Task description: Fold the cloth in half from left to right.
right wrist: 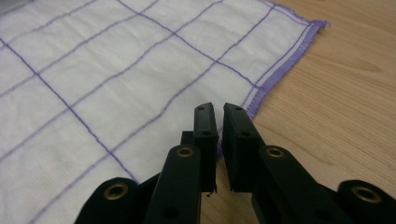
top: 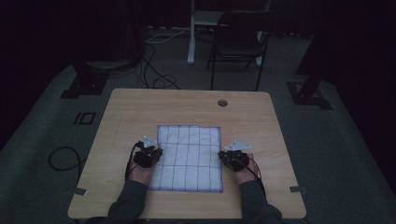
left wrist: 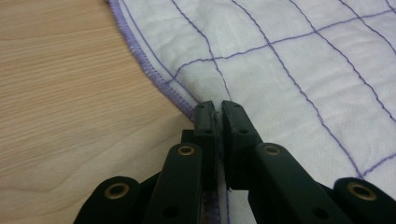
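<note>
A white cloth (top: 189,156) with purple grid lines and a purple hem lies flat on the wooden table (top: 187,105), towards the near side. My left gripper (top: 156,151) sits at the cloth's left edge. In the left gripper view its jaws (left wrist: 218,105) are pressed together on the hem, and the cloth (left wrist: 280,70) puckers slightly there. My right gripper (top: 225,156) sits at the right edge. In the right gripper view its jaws (right wrist: 219,108) stand almost together, with the hem of the cloth (right wrist: 116,70) pinched in the narrow slit between them.
A round cable hole (top: 222,102) lies in the tabletop beyond the cloth. A dark chair (top: 238,37) and floor cables (top: 154,70) stand behind the table. Bare wood (left wrist: 70,116) runs outside each cloth edge.
</note>
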A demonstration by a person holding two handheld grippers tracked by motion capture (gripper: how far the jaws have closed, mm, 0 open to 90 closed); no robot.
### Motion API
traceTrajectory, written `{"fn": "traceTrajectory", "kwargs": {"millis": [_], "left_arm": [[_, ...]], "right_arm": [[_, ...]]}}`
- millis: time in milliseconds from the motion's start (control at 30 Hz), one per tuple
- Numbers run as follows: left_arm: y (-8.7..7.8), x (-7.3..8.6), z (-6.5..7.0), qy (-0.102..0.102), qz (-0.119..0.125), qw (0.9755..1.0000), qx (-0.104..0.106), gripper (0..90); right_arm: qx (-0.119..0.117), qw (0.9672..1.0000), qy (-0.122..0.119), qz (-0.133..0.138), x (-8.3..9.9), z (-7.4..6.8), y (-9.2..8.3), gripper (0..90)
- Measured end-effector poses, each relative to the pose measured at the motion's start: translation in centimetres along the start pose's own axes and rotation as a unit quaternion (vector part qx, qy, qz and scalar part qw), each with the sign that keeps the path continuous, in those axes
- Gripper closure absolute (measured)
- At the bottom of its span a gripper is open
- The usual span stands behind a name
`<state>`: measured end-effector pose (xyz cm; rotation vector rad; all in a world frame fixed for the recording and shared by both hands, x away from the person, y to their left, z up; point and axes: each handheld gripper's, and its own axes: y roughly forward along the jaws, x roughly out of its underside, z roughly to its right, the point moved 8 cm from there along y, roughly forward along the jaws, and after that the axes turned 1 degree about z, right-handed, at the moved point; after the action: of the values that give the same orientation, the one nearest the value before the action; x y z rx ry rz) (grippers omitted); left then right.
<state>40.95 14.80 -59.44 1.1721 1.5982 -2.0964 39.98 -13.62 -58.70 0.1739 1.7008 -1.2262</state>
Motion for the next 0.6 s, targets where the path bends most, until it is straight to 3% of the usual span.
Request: {"fn": "traceTrajectory", "kwargs": {"millis": [300, 400, 600], "left_arm": [[-0.1, -0.2, 0.1, 0.001, -0.003, 1.0000, -0.005, 87.2], [-0.3, -0.5, 0.2, 0.002, 0.000, 1.0000, -0.005, 87.3], [-1.1, -1.4, 0.4, 0.010, 0.010, 0.9999, -0.002, 87.4]], "right_arm": [[-0.017, 0.9997, 0.020, 0.004, 0.3, 0.7, 0.3, 80.0], [-0.023, 0.9995, 0.018, 0.016, 0.1, 0.5, 0.2, 76.1], [-0.021, 0.9997, 0.006, 0.003, 0.4, -0.1, 1.1, 76.6]]}}
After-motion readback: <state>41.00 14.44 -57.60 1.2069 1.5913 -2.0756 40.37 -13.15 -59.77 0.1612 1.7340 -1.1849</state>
